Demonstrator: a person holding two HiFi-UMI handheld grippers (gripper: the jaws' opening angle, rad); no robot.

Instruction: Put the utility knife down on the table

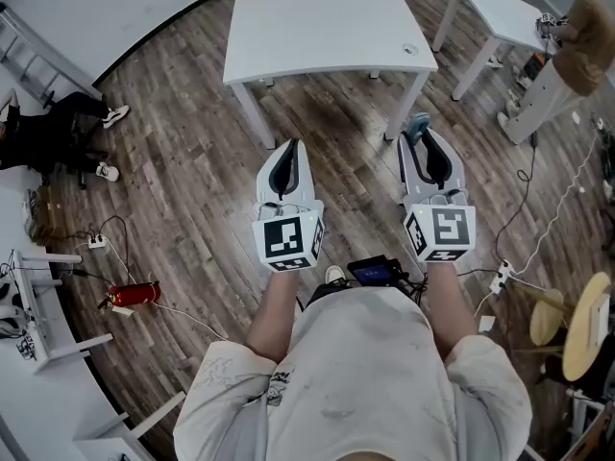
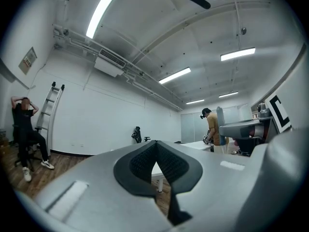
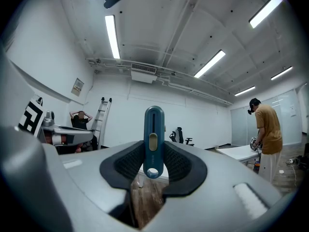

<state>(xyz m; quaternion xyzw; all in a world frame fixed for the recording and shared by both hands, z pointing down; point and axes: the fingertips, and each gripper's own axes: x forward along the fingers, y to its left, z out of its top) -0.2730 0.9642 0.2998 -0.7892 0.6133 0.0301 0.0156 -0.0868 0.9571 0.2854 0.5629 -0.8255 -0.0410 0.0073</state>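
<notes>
A teal utility knife [image 3: 153, 141] stands upright between the pads of my right gripper [image 3: 153, 149], which is shut on it. In the head view the knife's tip [image 1: 417, 125] pokes out ahead of the right gripper [image 1: 421, 137], just short of the near right corner of the white table [image 1: 327, 27]. My left gripper [image 1: 291, 150] is held level beside it, below the table's front edge. Its dark pads [image 2: 145, 161] meet with nothing between them, so it is shut. Part of the table's edge [image 3: 164, 173] shows behind the knife.
A second white table [image 1: 500, 12] stands at the far right, with a person in a tan top [image 1: 577, 46] beside it. Another person sits at the left [image 1: 48, 128] near a ladder [image 1: 29, 51]. Cables, a power strip [image 1: 500, 277] and a red extinguisher [image 1: 135, 294] lie on the wood floor.
</notes>
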